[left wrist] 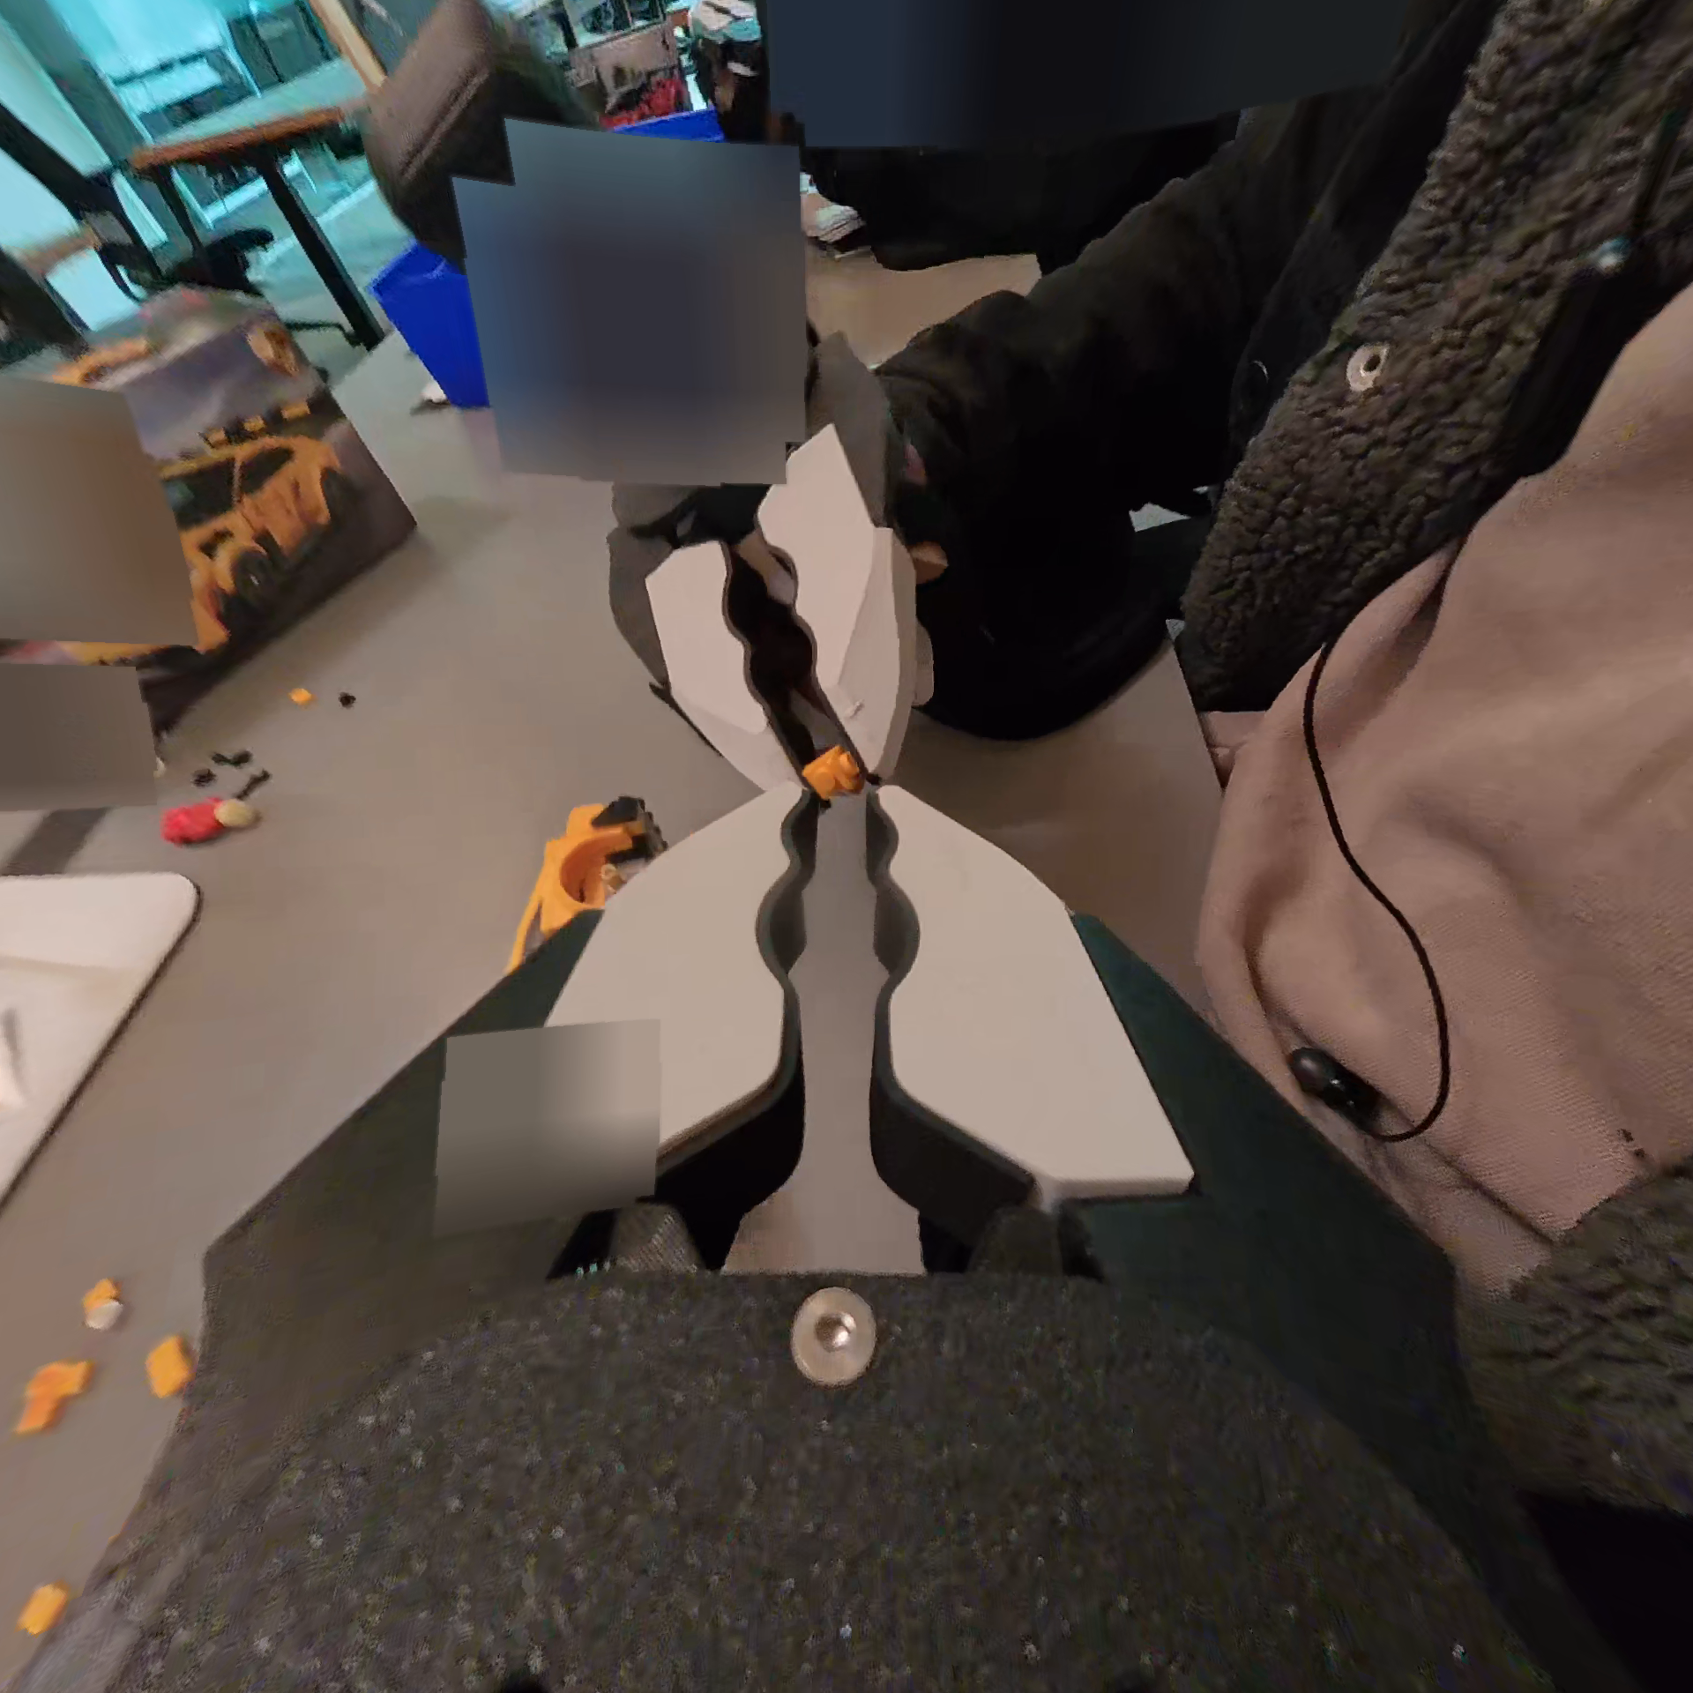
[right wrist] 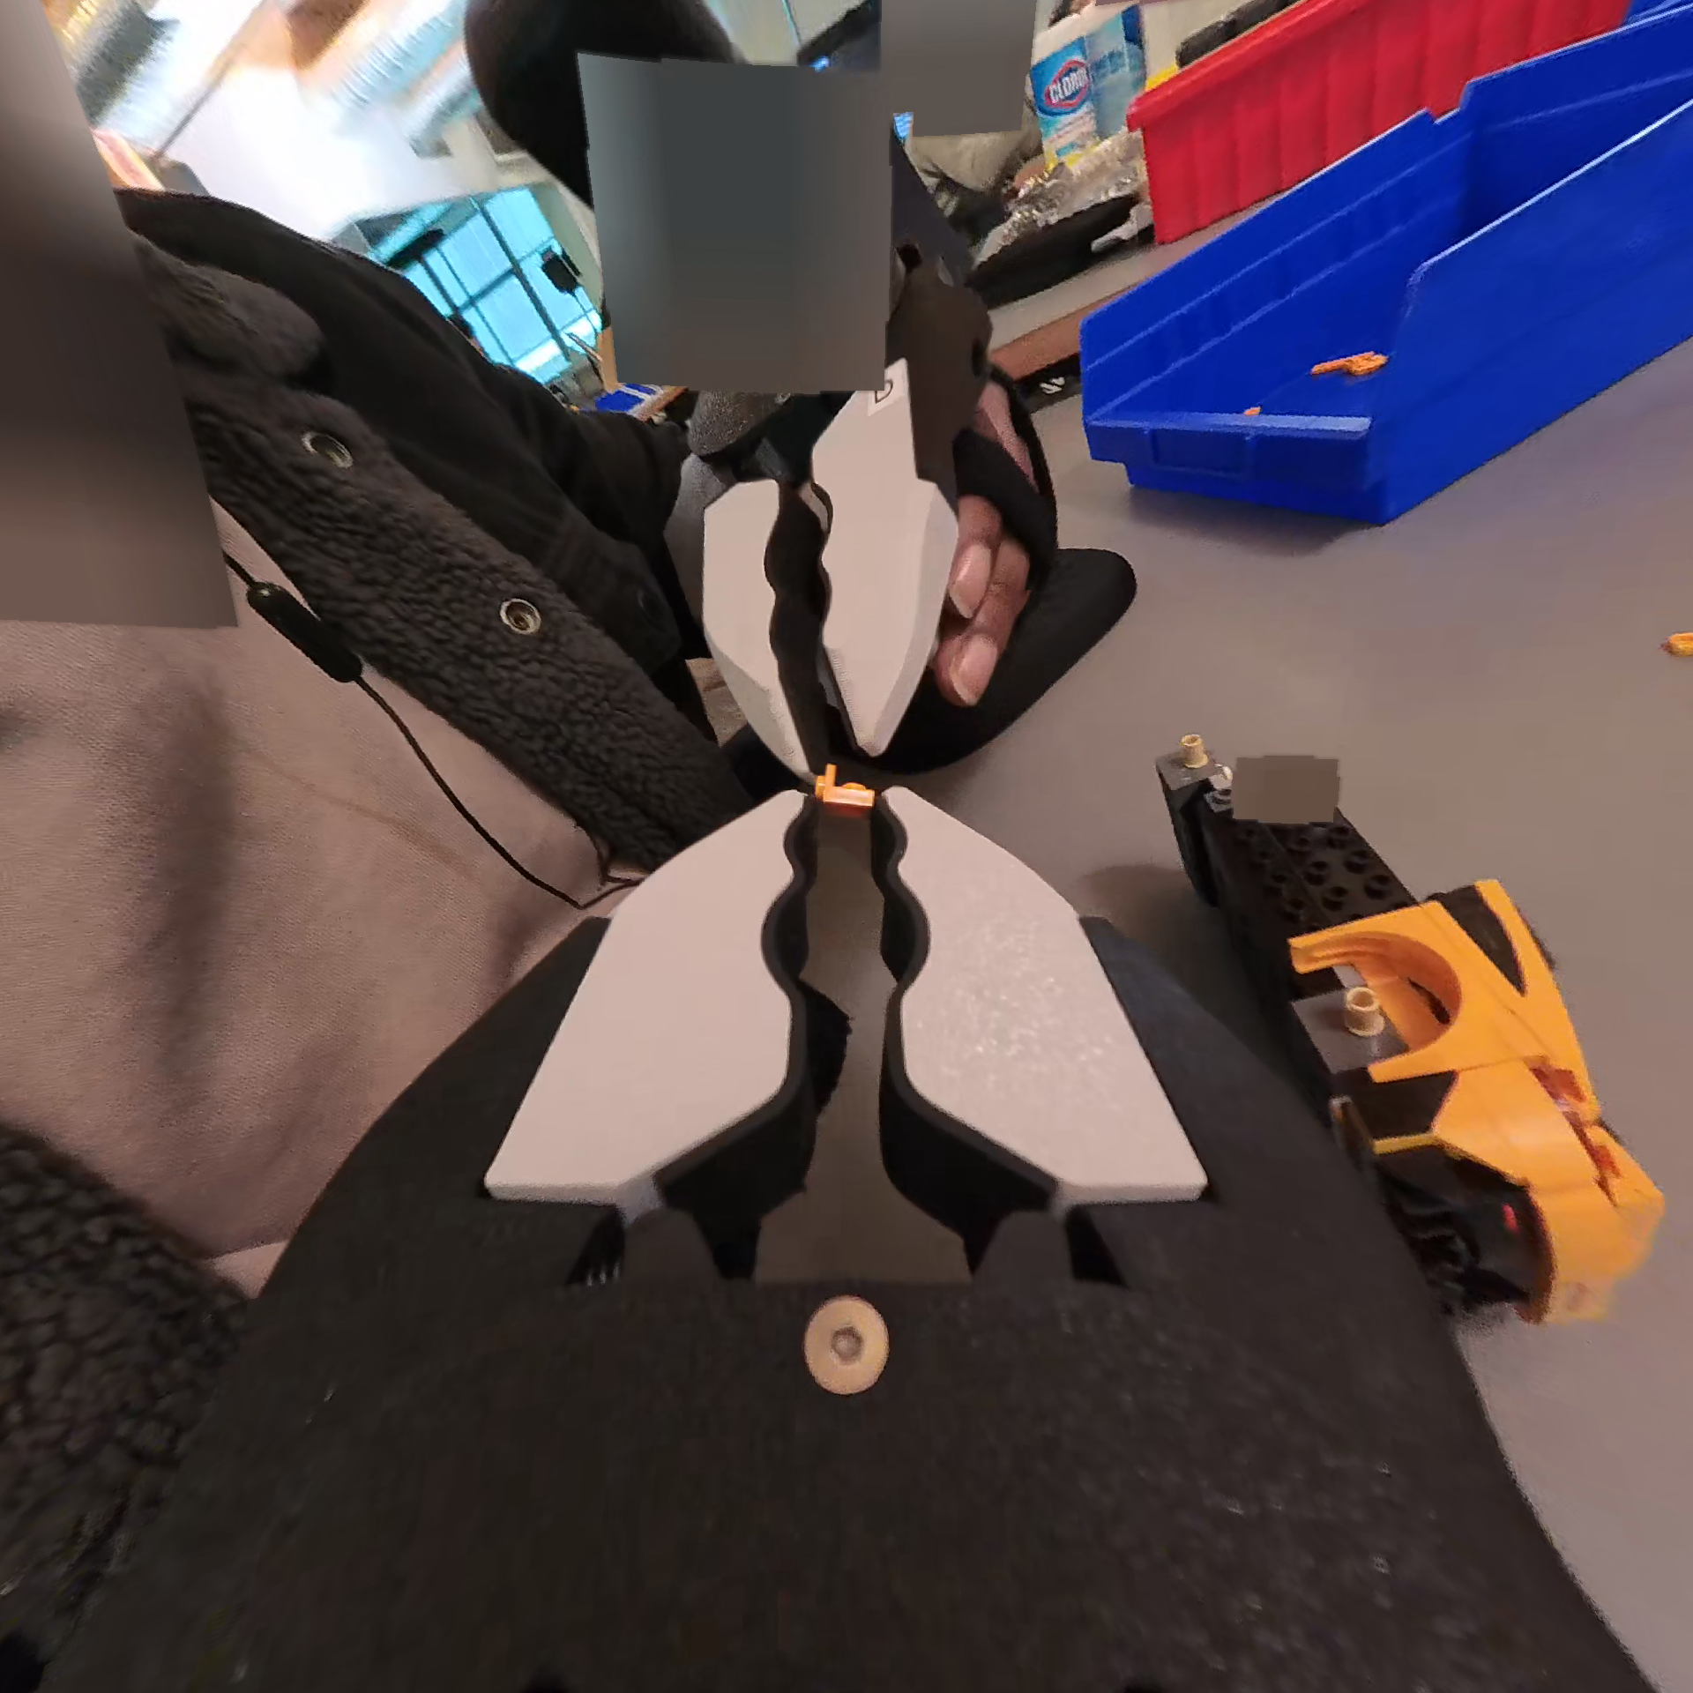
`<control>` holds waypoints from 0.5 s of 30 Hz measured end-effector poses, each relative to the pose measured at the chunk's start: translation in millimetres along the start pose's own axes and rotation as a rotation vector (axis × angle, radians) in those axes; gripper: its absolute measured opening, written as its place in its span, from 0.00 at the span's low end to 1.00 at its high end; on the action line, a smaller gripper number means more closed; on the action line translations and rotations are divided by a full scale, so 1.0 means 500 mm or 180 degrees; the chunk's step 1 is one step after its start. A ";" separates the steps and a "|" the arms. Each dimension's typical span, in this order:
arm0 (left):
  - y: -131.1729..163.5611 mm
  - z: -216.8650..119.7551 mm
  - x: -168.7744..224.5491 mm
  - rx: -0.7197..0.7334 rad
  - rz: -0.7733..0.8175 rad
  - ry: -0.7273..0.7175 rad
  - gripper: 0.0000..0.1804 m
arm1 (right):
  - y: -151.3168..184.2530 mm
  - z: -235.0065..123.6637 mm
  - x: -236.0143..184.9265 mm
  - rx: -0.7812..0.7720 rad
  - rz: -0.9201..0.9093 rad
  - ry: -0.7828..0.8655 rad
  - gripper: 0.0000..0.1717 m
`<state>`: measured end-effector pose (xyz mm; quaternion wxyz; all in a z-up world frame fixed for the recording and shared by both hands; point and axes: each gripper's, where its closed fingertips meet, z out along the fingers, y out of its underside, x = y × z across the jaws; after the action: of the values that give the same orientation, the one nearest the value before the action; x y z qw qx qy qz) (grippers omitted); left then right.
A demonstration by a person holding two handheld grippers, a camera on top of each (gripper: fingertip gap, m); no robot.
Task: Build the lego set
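Note:
My two grippers meet tip to tip above the grey table [left wrist: 440, 641]. My right gripper [right wrist: 845, 802] is shut on a small orange brick piece [right wrist: 847, 795], which spans the gap between its two pads. In the left wrist view the same piece [left wrist: 832, 772] sits at the tips of the right gripper [left wrist: 824, 779]. My left gripper [left wrist: 834, 802] is open, with a narrow gap between its fingertips. Its tips are right at the piece but do not clamp it. It also shows in the right wrist view [right wrist: 838, 756], held by a gloved hand [right wrist: 985, 595].
A partly built orange and black brick car [right wrist: 1429, 1054] lies on the table, and also shows in the left wrist view [left wrist: 586, 870]. A blue bin [right wrist: 1374, 321] and a red bin [right wrist: 1328, 110] stand behind. A box with a car picture [left wrist: 266, 513], loose orange pieces [left wrist: 55, 1383] and a white tray [left wrist: 73, 962] lie left. A person's jacket [left wrist: 1466, 458] is close. Less than 4 cm separates the two grippers' tips.

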<state>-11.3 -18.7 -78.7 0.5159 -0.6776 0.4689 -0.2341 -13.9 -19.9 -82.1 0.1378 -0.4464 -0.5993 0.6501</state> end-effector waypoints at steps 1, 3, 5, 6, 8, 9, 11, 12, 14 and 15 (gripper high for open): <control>-0.004 0.001 0.001 0.0002 0.0095 -0.0005 0.06 | 0.000 0.001 -0.003 0.0008 0.0021 -0.0042 0.06; -0.011 0.003 0.006 0.0006 0.0233 0.0041 0.06 | -0.001 0.004 -0.008 0.0023 0.0061 -0.0113 0.06; -0.010 0.006 0.006 -0.0062 0.0358 0.0040 0.06 | 0.000 0.004 -0.013 0.0032 0.0085 -0.0175 0.06; -0.010 0.008 0.007 -0.0087 0.0416 0.0058 0.05 | 0.000 0.005 -0.014 0.0029 0.0096 -0.0190 0.06; -0.010 0.010 0.012 -0.0119 0.0520 0.0104 0.04 | 0.001 0.004 -0.016 0.0025 0.0096 -0.0211 0.06; -0.010 0.011 0.012 -0.0143 0.0566 0.0104 0.04 | 0.001 0.003 -0.015 0.0024 0.0090 -0.0206 0.06; -0.008 0.013 0.009 -0.0199 0.0580 0.0108 0.03 | 0.001 0.002 -0.011 0.0032 0.0088 -0.0180 0.06; -0.008 0.013 0.009 -0.0212 0.0536 0.0128 0.03 | 0.001 0.001 -0.011 0.0037 0.0086 -0.0182 0.06; -0.006 0.015 0.007 -0.0230 0.0414 0.0163 0.03 | 0.002 0.000 -0.008 0.0037 0.0048 -0.0146 0.06; -0.004 0.015 0.006 -0.0238 0.0333 0.0193 0.03 | 0.003 -0.001 -0.006 0.0030 0.0018 -0.0121 0.06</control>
<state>-3.0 -17.5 -80.2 0.4874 -0.6635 0.5275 -0.2096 -11.6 -22.1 -82.0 0.1266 -0.4350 -0.5975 0.6616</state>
